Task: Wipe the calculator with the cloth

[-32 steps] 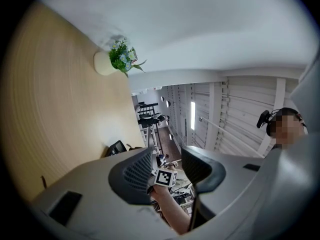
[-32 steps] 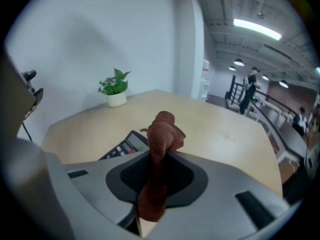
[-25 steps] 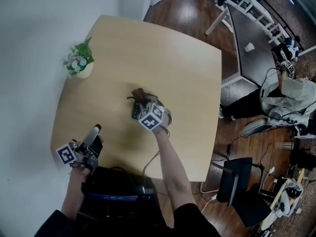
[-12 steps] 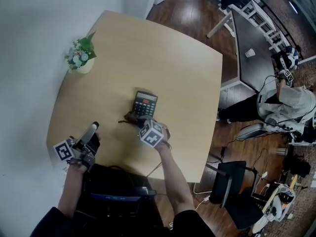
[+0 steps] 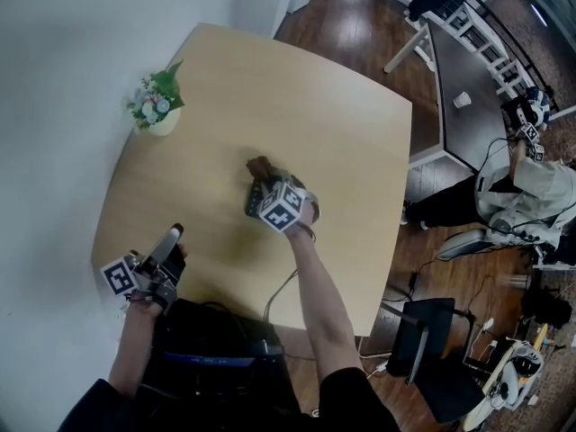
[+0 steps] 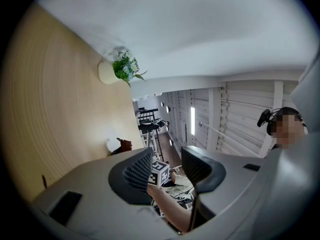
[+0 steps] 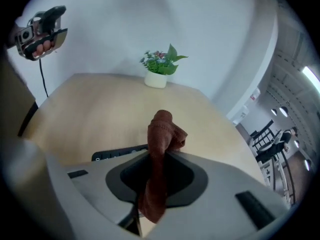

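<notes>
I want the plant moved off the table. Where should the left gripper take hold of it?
Grip the cream pot from the side with the jaws level. It stands upright, and the leaves spread over its top, so coming from above would likely crush them.

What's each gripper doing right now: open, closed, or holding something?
Left gripper: open, nothing between its jaws.
Right gripper: closed on the brown cloth, over the calculator.
</notes>
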A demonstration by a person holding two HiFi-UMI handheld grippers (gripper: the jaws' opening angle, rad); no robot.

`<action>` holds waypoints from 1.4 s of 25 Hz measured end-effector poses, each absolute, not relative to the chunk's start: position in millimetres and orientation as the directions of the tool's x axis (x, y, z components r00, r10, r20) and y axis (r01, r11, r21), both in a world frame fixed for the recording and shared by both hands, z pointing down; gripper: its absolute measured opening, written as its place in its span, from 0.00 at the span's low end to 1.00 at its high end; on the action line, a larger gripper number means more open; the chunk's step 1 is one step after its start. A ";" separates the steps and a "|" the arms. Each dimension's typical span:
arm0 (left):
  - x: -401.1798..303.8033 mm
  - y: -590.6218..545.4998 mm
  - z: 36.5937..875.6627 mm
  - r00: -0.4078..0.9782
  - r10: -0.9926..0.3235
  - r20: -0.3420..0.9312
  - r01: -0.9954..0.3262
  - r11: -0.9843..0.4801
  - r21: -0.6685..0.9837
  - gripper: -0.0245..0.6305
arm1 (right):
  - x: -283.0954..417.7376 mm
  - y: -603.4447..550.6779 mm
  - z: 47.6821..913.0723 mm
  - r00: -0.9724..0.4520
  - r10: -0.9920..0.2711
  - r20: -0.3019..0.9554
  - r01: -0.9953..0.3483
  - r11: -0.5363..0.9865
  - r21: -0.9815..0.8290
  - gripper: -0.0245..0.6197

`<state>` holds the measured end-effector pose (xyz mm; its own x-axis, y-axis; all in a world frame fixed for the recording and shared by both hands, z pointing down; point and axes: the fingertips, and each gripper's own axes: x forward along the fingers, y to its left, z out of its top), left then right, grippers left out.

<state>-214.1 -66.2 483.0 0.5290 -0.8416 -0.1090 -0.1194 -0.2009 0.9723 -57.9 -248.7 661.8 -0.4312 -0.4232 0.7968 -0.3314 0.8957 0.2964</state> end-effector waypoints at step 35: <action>-193.7 -72.3 483.3 0.576 -0.813 -0.089 -0.117 -0.189 0.975 0.30 | -66.7 -114.8 690.6 -0.405 -0.124 0.906 -0.041 0.992 0.118 0.15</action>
